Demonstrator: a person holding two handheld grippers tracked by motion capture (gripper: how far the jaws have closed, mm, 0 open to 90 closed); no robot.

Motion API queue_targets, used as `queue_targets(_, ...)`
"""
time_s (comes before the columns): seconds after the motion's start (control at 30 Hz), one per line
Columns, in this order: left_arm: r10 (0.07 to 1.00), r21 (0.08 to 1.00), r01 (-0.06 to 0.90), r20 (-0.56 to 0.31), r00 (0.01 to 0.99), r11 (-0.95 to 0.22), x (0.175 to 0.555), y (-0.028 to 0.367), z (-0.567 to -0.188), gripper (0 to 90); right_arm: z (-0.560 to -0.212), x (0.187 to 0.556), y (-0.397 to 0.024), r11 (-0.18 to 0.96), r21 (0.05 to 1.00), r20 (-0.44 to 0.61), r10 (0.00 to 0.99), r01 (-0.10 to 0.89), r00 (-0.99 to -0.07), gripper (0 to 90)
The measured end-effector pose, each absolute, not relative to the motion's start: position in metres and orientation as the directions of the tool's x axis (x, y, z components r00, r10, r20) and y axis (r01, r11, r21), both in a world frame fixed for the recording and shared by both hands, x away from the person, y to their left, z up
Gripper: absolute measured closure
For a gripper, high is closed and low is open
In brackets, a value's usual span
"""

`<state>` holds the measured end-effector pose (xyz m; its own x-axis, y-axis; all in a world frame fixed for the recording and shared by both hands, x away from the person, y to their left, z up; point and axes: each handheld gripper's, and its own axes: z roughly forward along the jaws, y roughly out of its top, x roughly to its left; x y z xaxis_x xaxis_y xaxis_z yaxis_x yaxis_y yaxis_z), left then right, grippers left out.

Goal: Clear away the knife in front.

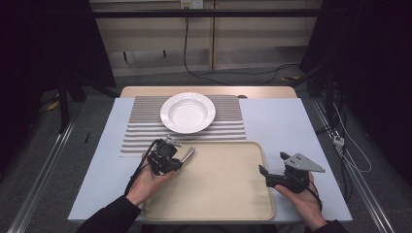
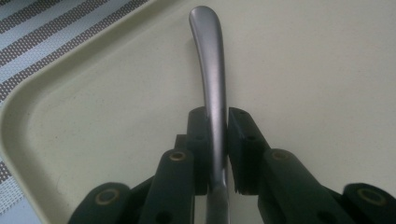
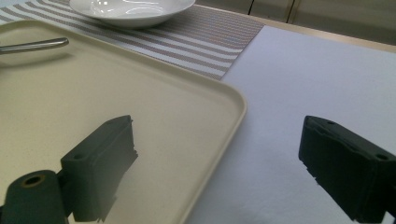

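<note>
Landmark: beige tray, nearest the person, bare inside. Striped placemat lies just beyond its far edge, with a white bowl on it, empty.

Left gripper, over the tray's far-left corner, is clamped narrow on a metal utensil handle; the utensil's working end is hidden. Pickup looks done; placing remains.

Right gripper, at the tray's right edge, stands wide apart, holding nothing.

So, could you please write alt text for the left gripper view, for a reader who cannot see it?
Two black jaws of the left gripper are shut on the handle of a slim, curved, silver metal utensil, which points away over a beige plastic tray. A grey-and-white striped placemat lies beyond the tray's rounded corner.
</note>
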<state>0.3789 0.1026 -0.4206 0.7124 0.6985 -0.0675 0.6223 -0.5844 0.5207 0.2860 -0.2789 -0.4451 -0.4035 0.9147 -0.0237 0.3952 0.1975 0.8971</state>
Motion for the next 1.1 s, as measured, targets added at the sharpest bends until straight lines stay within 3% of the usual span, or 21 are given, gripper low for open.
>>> queue_targets(0.77,0.697,0.513,0.627,-0.074,0.713,-0.586,0.374,0.104,-0.433,78.9,-0.445,0.286,-0.279,0.2,0.897,-0.023,0.912,0.395,-0.41,10.8)
queue_targets(1.0,0.668,0.519,0.594,-0.058,0.742,-0.615,0.37,0.104,-0.433,72.1,-0.445,0.286,-0.278,0.204,0.898,-0.026,0.909,0.391,-0.415,10.8)
queue_targets(1.1,0.655,0.523,0.581,-0.057,0.754,-0.624,0.37,0.105,-0.433,63.0,-0.445,0.286,-0.279,0.203,0.898,-0.024,0.909,0.39,-0.417,10.8)
